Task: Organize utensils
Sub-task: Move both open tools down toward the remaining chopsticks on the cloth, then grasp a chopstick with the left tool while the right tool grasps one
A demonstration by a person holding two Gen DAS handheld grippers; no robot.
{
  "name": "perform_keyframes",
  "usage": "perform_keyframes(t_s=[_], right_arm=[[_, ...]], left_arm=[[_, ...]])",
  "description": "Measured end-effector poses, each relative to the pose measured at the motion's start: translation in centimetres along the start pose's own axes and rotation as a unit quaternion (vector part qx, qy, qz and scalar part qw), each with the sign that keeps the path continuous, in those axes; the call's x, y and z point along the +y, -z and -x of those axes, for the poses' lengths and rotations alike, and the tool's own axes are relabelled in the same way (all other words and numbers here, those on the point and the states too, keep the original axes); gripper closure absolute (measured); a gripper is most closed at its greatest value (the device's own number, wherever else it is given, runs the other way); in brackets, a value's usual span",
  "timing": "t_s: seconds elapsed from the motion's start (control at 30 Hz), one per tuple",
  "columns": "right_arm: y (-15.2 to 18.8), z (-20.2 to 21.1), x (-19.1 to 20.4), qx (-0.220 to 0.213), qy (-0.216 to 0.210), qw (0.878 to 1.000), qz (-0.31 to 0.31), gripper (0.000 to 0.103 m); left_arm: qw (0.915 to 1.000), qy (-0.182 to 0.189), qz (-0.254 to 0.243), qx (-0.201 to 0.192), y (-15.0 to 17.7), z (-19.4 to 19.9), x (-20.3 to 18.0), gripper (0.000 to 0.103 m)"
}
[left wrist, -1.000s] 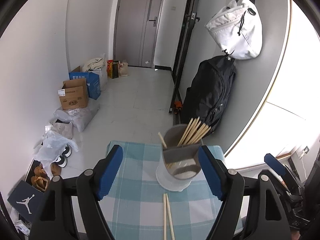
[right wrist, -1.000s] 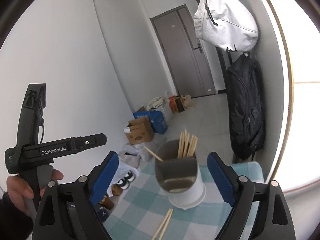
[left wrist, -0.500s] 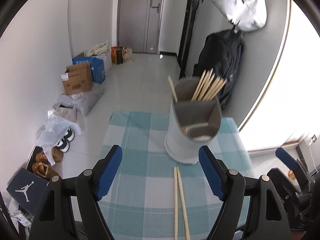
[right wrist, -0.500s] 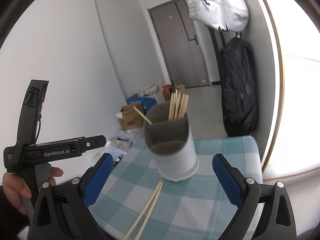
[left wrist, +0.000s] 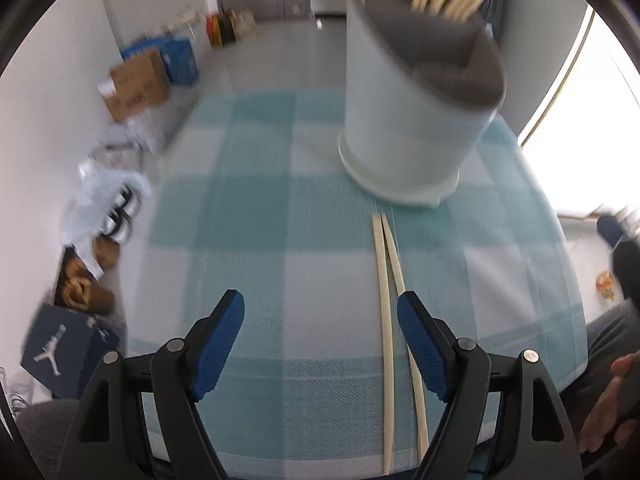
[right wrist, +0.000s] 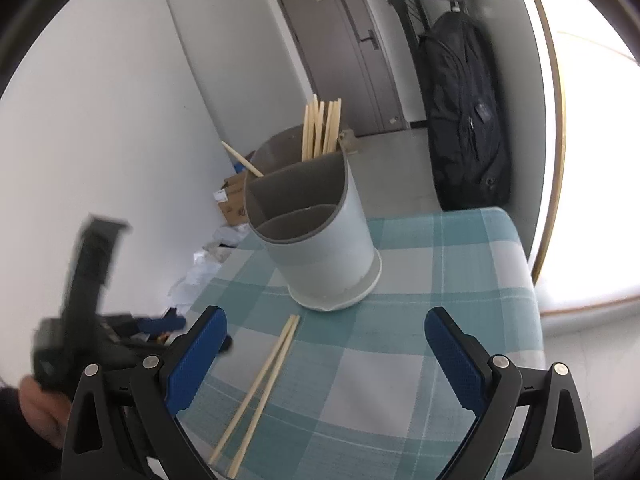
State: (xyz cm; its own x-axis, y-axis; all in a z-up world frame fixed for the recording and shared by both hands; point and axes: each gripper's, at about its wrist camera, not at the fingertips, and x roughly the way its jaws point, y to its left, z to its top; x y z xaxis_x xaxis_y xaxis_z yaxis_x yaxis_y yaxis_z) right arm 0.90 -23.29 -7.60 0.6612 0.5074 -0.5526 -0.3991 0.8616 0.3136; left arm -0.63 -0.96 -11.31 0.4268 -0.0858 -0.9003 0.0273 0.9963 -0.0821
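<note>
We hover our left gripper (left wrist: pixel 320 320) and right gripper (right wrist: pixel 326 344), both wide and empty, over two chopsticks (left wrist: pixel 386 300) lying side by side on the checked cloth (left wrist: pixel 260 220) before the holder (left wrist: pixel 416 120). Next, we judge: straddle and pinch the pair.

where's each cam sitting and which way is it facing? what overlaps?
Left wrist: on the left tongs, tilted steeply down at the checked tablecloth; the loose chopsticks run past its right pad, the holder beyond. Own body: both blue pads, open; a hand at the right edge.
Right wrist: on the right tongs, angled down more shallowly toward the holder and door. Own body: both pads, open; the left tongs, blurred, in a hand.
Shared: holder, chopsticks, tablecloth.
</note>
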Motion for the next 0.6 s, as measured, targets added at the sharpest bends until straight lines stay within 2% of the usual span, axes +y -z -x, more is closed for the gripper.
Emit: perform_keyframes(t_s=[0.07, 0.27, 0.47, 0.6], right_arm=[[-0.1, -0.4, -0.1, 0.005, 0.002, 1.000, 0.005, 0.003], [-1.1, -1.1, -1.6, 0.009, -0.001, 1.000, -0.025, 0.003], [-1.7, -1.7, -3.2, 0.017, -0.003, 0.998, -0.067, 0.003], [-1.9, -1.6, -4.3, 0.020, -0.013, 0.995, -0.098, 0.003]], left_arm=[[0.9997, -0.002, -0.004, 0.023, 0.3, -0.8, -0.2, 0.028], [0.9983, -0.020, -0.023, 0.049, 0.3, -1.3, -0.9, 0.028], [0.9977, -0.029, -0.022, 0.057, -0.3, -1.5, -1.5, 0.028], [0.9973, -0.020, -0.016, 0.068, -0.8, -2.0, -1.7, 0.028]])
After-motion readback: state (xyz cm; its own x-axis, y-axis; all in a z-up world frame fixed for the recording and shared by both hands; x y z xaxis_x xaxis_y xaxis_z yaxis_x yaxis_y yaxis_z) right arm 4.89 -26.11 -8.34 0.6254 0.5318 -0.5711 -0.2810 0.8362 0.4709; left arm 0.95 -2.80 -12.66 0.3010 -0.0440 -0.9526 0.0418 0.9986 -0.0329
